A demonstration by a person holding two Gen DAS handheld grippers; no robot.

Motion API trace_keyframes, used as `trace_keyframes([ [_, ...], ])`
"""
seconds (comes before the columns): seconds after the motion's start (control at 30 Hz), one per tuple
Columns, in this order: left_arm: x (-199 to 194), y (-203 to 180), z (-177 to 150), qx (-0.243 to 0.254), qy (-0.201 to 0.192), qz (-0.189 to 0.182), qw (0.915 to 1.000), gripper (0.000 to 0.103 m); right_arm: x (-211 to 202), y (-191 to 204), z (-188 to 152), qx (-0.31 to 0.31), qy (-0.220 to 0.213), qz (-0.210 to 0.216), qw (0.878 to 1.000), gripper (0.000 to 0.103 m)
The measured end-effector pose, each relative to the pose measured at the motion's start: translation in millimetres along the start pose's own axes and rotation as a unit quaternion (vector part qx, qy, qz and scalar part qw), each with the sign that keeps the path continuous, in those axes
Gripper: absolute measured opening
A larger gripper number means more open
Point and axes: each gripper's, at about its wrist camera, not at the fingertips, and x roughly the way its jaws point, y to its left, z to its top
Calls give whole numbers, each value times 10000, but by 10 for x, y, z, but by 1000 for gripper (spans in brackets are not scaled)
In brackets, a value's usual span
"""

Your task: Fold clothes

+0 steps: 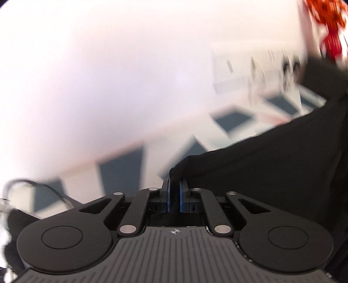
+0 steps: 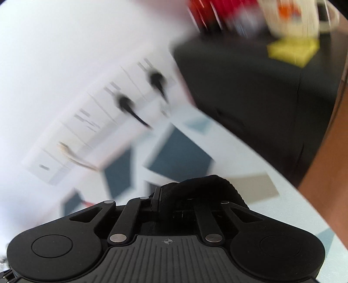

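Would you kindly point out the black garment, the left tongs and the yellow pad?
Garment [image 1: 271, 165], left wrist view, stretched cloth.
Left tongs [image 1: 174, 191], left wrist view, between the fingertips.
Yellow pad [image 2: 292, 50], right wrist view, top face.

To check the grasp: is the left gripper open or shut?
Shut. The left gripper has its blue pads pressed on a corner of the black garment, which stretches away to the right.

No words, numbers or brand names can be read anywhere. The white mug [image 2: 291, 17] at the far edge carries an orange print, too smeared by motion to make out. The only clear sign is a small crosshair mark moulded into the ribbed black gripper body [image 1: 174, 231], and the same mark on the other one [image 2: 167, 241].
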Motion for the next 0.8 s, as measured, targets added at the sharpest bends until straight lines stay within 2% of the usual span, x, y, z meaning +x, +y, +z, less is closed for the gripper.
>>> trace_keyframes([
  [0.1,-537,152,186,-336,-869,317,9951,8,-460,184,92,52,-574,530,9969,7],
  [0.17,-949,225,245,-693,-1537,553,9841,8,-833,270,179,313,-1088,1235,9859,7],
  [0.2,-1113,244,242,-783,-1820,678,9778,8,-1003,322,183,185,-1397,1537,9780,7],
  [0.27,-1361,241,209,-796,-2269,918,9663,8,-1122,477,173,-381,-1475,1345,9791,7],
  [0.3,-1455,223,195,-774,-2409,1044,9618,8,-1161,558,169,-676,-1457,1176,9800,7],
  [0.33,-1536,214,180,-793,-2511,1127,9581,8,-1191,598,166,-649,-1385,1232,9805,7],
  [0.43,-1777,220,80,-970,-2749,1282,9480,8,-1430,651,98,-390,-1641,1799,9691,7],
  [0.5,-1965,201,-21,-1024,-2903,1390,9412,8,-1623,720,3,-505,-1906,1922,9613,7],
  [0.6,-2258,150,-180,-1042,-3106,1506,9327,8,-1937,780,-140,-749,-2046,2017,9549,7],
  [0.7,-2592,59,-318,-843,-3359,1684,9229,8,-2329,864,-310,-984,-2196,2077,9481,6],
  [0.8,-2881,28,-383,-410,-3636,1810,9129,8,-2780,887,-437,-1137,-2415,2216,9379,7],
])
